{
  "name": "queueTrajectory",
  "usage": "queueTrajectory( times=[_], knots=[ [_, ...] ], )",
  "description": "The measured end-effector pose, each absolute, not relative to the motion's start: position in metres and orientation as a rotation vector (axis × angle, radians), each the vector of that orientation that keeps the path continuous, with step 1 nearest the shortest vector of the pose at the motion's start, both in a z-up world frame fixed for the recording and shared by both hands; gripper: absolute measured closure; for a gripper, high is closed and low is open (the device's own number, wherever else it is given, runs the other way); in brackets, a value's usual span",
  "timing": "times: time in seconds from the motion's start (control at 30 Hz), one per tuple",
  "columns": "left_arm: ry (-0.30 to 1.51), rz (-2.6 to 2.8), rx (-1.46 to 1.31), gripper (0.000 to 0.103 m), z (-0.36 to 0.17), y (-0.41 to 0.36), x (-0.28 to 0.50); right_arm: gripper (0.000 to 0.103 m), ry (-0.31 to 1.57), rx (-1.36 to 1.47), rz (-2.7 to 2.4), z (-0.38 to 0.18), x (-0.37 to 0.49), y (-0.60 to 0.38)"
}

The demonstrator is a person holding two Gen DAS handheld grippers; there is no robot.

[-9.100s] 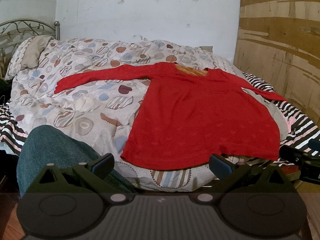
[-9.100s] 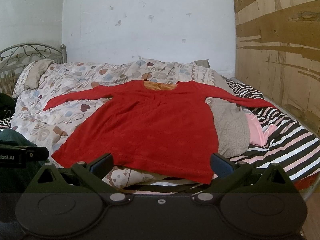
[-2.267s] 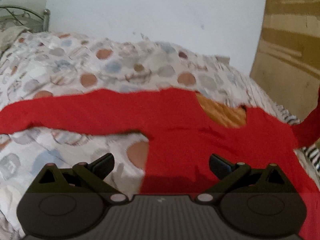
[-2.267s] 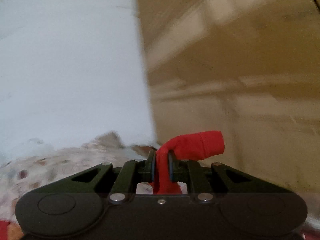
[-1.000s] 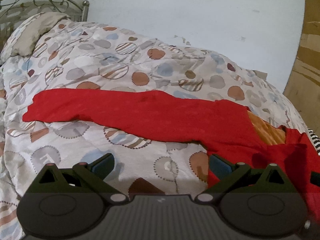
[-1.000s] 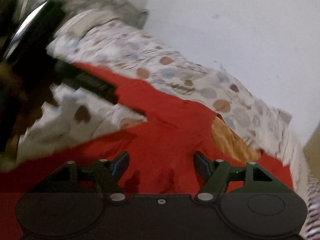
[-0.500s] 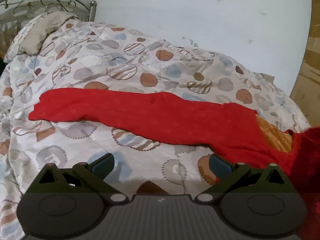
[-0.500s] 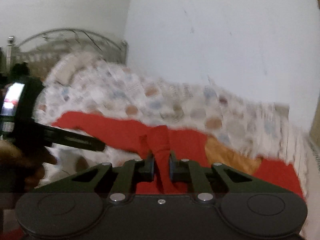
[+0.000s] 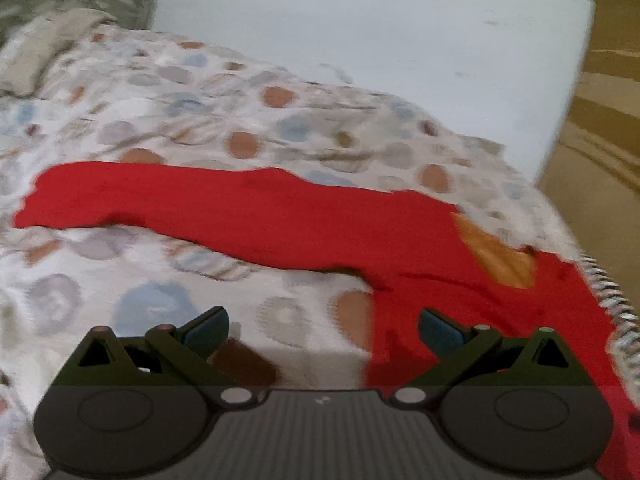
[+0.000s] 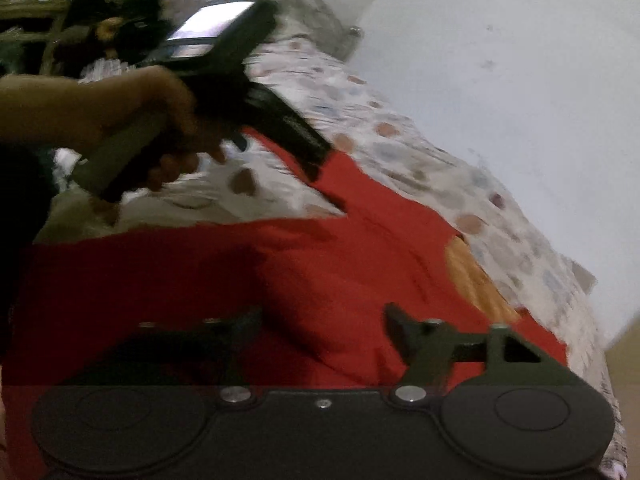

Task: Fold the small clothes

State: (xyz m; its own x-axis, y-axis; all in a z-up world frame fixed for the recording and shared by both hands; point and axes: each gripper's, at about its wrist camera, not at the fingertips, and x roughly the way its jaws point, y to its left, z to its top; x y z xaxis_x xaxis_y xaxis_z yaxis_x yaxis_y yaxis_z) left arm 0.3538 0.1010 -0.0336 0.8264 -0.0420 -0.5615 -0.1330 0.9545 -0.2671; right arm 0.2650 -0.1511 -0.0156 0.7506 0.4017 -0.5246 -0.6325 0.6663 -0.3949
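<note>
1. The red top (image 9: 460, 308) lies flat on the quilt (image 9: 140, 288), one sleeve (image 9: 224, 208) stretched out.
2. Soft, light knit: it will drape; pinch the sleeve's cuff.
3. Left gripper (image 9: 322, 326): jaws spread, empty.
4. Right gripper (image 10: 322, 326): jaws have just been opening, nothing between them.

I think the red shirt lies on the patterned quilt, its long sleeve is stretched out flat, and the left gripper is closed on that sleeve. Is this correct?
Not fully. The left gripper is not closed on the sleeve: in the left wrist view its jaws stand wide apart and hold nothing. The rest is right: the red shirt lies on the patterned quilt with that sleeve stretched out flat.
</note>
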Motion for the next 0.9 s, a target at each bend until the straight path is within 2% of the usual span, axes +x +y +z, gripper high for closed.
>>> queueTrajectory(
  times=[0.07,0.13,0.23,0.3,0.37,0.5,0.63,0.73,0.77,0.8,0.87,0.9],
  knots=[
    [0.593,-0.041,-0.304,0.000,-0.032,0.093,0.349,0.012,0.426,-0.560,0.507,-0.014,0.273,-0.170],
    [0.612,-0.123,-0.305,0.000,-0.033,0.083,0.347,0.007,0.422,-0.534,0.370,-0.014,0.286,-0.191],
    [0.651,-0.213,-0.304,0.000,-0.037,0.069,0.344,0.007,0.427,-0.553,0.149,-0.023,0.318,-0.221],
    [0.667,-0.231,-0.267,0.000,-0.041,0.059,0.343,0.013,0.456,-0.609,0.014,-0.034,0.346,-0.239],
    [0.674,-0.233,-0.222,0.000,-0.044,0.050,0.342,0.026,0.476,-0.627,-0.055,-0.044,0.371,-0.256],
    [0.695,-0.224,-0.162,0.000,-0.050,0.035,0.343,0.036,0.507,-0.642,-0.089,-0.061,0.410,-0.277],
    [0.710,-0.219,-0.116,0.000,-0.054,0.026,0.343,0.055,0.528,-0.735,-0.058,-0.080,0.437,-0.274],
    [0.708,-0.220,-0.090,0.000,-0.056,0.021,0.342,0.057,0.496,-0.745,-0.053,-0.081,0.448,-0.272],
    [0.708,-0.221,-0.084,0.000,-0.057,0.020,0.342,0.061,0.476,-0.746,-0.049,-0.080,0.449,-0.270],
    [0.706,-0.221,-0.079,0.000,-0.057,0.019,0.341,0.065,0.460,-0.751,-0.051,-0.079,0.450,-0.268],
    [0.701,-0.220,-0.073,0.000,-0.056,0.017,0.340,0.094,0.485,-0.736,-0.071,-0.077,0.452,-0.265],
    [0.696,-0.220,-0.073,0.000,-0.055,0.017,0.339,0.094,0.490,-0.697,-0.088,-0.074,0.452,-0.267]
  ],
)
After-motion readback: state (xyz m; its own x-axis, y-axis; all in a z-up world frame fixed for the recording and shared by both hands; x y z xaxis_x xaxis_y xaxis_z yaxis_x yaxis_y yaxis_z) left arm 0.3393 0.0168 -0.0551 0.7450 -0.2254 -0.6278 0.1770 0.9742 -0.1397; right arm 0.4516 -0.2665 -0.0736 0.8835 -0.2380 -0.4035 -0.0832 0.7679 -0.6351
